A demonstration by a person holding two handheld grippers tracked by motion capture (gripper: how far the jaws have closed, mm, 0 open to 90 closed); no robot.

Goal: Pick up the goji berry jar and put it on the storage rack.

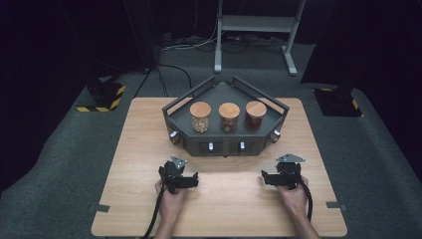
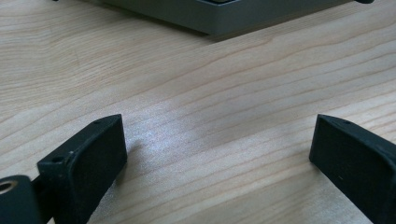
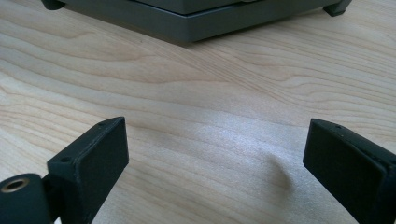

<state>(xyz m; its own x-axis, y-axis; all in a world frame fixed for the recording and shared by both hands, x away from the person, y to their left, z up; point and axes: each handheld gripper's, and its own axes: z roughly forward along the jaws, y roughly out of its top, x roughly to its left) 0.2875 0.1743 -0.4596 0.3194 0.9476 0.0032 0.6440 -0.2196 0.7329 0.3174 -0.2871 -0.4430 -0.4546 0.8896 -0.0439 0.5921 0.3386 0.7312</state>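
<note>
My grippers' jaws black; table pale wood-grain; rack dark grey; jar lids light brown wood.

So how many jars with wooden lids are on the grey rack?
3, in a row on the rack: left jar, middle jar, right jar. None looks hidden.

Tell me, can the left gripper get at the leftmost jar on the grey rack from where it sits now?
Probably yes. The left gripper is open and empty, with bare table up to the rack. The leftmost jar stands behind the rack's low front rail, so it would likely need to come in from above.
</note>
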